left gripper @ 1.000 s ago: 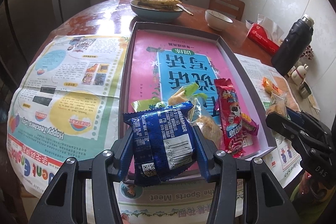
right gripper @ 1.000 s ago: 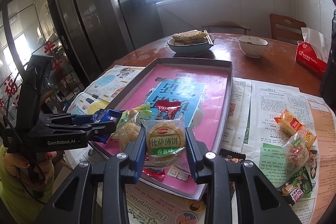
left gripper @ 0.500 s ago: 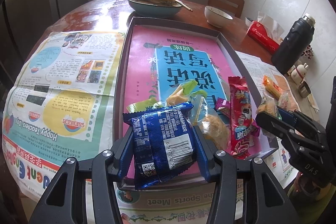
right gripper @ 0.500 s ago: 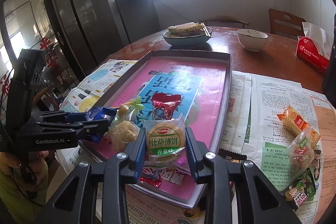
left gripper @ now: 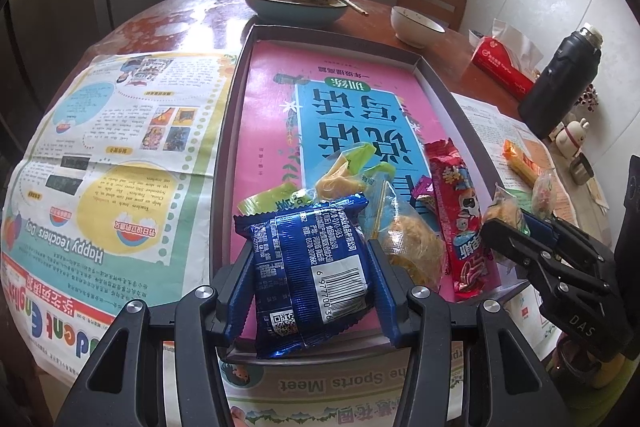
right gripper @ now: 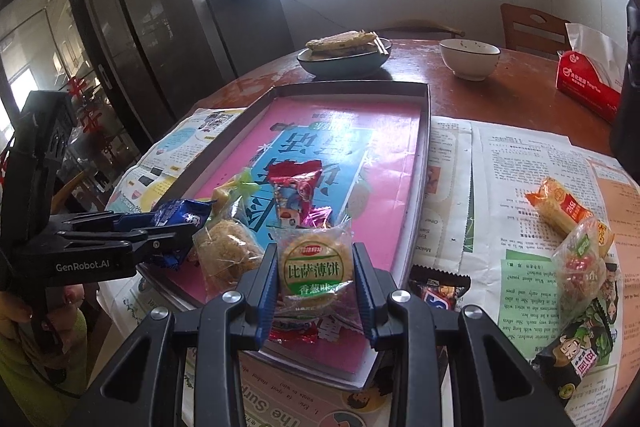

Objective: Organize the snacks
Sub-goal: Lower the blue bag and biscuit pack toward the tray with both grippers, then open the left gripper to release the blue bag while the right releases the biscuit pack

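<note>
Table [left gripper: 192, 11] of red-brown wood fills both views, spread with newspapers [left gripper: 120, 155], and the shallow grey tray [left gripper: 444, 95] with its pink and blue liner runs up the middle of each frame. Against the frames from a second ago the whole scene has slid a little: in the left wrist view the tray and the dish of flatbread [left gripper: 296, 1] sit lower and larger, and the right gripper has come in from the right edge toward the tray's lower right corner. In the right wrist view the tray has likewise dropped in the frame, and the red wrapper behind the held packet shows more fully.

Snacks lie bunched at the tray's near end: a long red packet [left gripper: 460, 219], a clear bag of golden noodle cake [left gripper: 412, 247], and green-and-yellow wrapped pieces [left gripper: 344, 171]. To the right of the tray, on the newspaper, sit an orange packet [right gripper: 564, 211], a clear bag of mixed pieces [right gripper: 580, 263] and a dark packet with a cartoon face [right gripper: 572, 351].

Left gripper [left gripper: 312, 283], at lower centre of its own view, is clamped on the blue snack packet [left gripper: 312, 267], barcode side up, over the tray's near edge. Right gripper [right gripper: 316, 279], at lower centre of its view, is clamped on the round cracker packet [right gripper: 312, 267] with a green label, also above the tray's near end. Both grips are unchanged from the earlier frames.
</note>
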`<state>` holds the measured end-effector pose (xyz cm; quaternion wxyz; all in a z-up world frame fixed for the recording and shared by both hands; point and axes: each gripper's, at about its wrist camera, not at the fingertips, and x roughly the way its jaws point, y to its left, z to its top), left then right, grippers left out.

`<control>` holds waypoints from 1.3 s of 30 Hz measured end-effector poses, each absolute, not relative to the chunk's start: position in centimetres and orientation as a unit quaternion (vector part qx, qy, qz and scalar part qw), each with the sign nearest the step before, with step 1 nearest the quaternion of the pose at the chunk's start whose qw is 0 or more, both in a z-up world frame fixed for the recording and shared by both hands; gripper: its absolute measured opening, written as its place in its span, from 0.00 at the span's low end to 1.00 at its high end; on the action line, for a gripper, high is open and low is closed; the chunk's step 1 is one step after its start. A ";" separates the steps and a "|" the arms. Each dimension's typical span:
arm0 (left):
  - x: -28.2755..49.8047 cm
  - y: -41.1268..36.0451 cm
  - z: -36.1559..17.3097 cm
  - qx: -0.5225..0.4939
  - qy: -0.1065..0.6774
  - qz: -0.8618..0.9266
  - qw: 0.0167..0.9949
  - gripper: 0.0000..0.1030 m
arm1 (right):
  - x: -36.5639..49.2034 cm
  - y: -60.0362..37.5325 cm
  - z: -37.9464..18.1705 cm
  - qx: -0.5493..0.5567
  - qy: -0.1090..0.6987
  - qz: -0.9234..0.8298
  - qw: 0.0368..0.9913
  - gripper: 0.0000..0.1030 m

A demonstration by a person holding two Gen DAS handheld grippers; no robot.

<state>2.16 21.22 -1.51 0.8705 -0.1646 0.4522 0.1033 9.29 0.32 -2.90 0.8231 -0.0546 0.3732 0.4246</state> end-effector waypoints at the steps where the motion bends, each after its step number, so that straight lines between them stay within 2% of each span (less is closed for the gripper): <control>1: 2.2 21.2 -1.5 -0.163 0.451 0.103 0.871 0.52 | 9.3 0.3 -2.9 -0.054 0.373 0.423 0.824 0.34; 24: 2.1 21.0 -1.3 -0.159 0.451 0.101 0.872 0.52 | 8.3 0.6 -2.9 -0.061 0.375 0.434 0.817 0.35; 33: 2.1 20.8 -1.2 -0.160 0.451 0.098 0.873 0.52 | 8.2 0.4 -2.7 -0.062 0.372 0.434 0.818 0.43; 39: 1.9 20.5 -0.8 -0.158 0.446 0.094 0.876 0.52 | 8.0 0.4 -2.5 -0.068 0.370 0.435 0.818 0.44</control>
